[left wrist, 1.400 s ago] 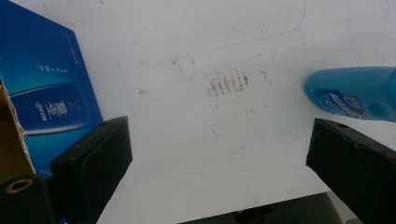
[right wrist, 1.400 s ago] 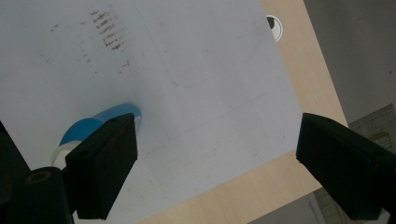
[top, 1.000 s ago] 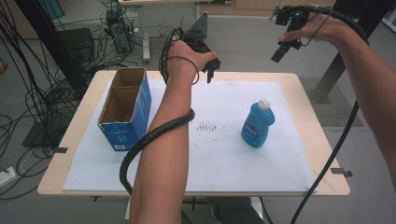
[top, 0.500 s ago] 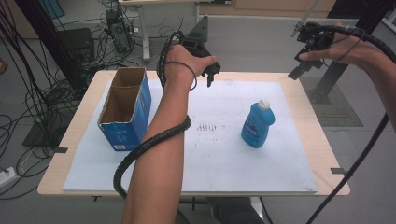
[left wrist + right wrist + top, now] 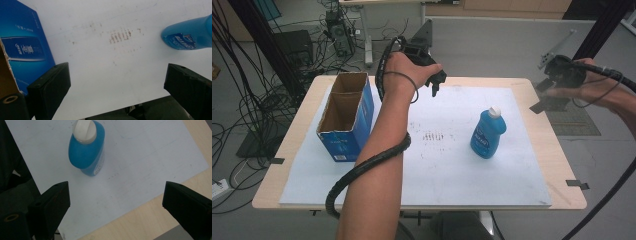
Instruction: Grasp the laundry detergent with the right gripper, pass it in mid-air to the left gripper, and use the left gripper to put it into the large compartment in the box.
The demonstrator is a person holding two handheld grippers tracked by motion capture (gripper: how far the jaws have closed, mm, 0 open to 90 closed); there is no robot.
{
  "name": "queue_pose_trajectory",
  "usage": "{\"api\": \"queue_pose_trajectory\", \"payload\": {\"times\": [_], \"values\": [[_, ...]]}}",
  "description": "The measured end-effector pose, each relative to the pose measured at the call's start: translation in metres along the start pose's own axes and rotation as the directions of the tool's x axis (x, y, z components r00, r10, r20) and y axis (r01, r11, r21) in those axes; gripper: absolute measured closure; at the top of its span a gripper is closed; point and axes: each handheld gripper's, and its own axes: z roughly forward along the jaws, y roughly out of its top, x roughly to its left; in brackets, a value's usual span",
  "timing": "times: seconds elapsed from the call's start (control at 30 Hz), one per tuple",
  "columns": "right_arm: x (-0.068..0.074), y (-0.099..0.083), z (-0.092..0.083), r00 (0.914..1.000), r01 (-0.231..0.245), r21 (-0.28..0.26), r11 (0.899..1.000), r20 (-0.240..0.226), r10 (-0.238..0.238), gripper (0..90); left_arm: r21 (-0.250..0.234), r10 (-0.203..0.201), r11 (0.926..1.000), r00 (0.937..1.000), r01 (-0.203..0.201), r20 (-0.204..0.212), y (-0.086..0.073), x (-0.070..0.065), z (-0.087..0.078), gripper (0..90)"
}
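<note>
Table (image 5: 557,165): pale wood top with a white sheet (image 5: 452,170) over most of it; bare wood strips show along the left, right and near edges.
Box (image 5: 346,116): blue carton, open top up, on the left part of the sheet, long side running from near to far; its brown inside shows.
Bottle (image 5: 486,134): blue, white cap, upright on the right half of the sheet, long axis vertical, cap up. In the right gripper view (image 5: 87,150) it is seen from above, cap nearest the camera.
Open room: bare sheet lies on all sides of the bottle; it stands well apart from the box, with a patch of faint brown marks (image 5: 432,136) between them. The sheet's right edge is its nearest one.
Left gripper (image 5: 436,86): held above the far edge of the table, jaws pointing down and spread wide with nothing between them (image 5: 117,85).
Right gripper (image 5: 544,97): held in the air off the table's right far corner, well apart from the bottle; jaws have just been opening and stand wide, with nothing between them (image 5: 116,202).
</note>
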Motion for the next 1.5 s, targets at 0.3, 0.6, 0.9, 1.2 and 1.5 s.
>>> {"api": "queue_pose_trajectory", "payload": {"times": [0.3,0.6,0.9,1.2,1.5], "values": [[0.016,-0.038,0.018,0.9971,-0.066,-0.107,0.992,0.032,0.070,3.2,-0.008,0.010,0.9999,0.9999,-0.010,-0.001,-0.005,0.002,0.004,7.2],[0.039,-0.066,0.052,0.9927,-0.085,-0.219,0.972,0.065,0.102,4.0,0.012,0.003,0.9999,0.9999,-0.003,-0.014,-0.007,0.008,0.014,7.2],[0.056,-0.077,0.086,0.9856,-0.112,-0.309,0.945,0.087,0.145,3.0,0.008,0.016,0.9998,0.9996,-0.015,-0.024,-0.007,0.007,0.018,7.2],[0.073,-0.076,0.117,0.9823,-0.120,-0.362,0.925,0.092,0.163,2.8,0.018,0.035,0.9992,0.9991,-0.035,-0.025,-0.005,0.001,0.022,7.3],[0.082,-0.074,0.146,0.9698,-0.146,-0.434,0.889,0.114,0.215,2.1,0.017,0.032,0.9994,0.9988,-0.032,-0.036,-0.005,0.003,0.023,7.3]]}}
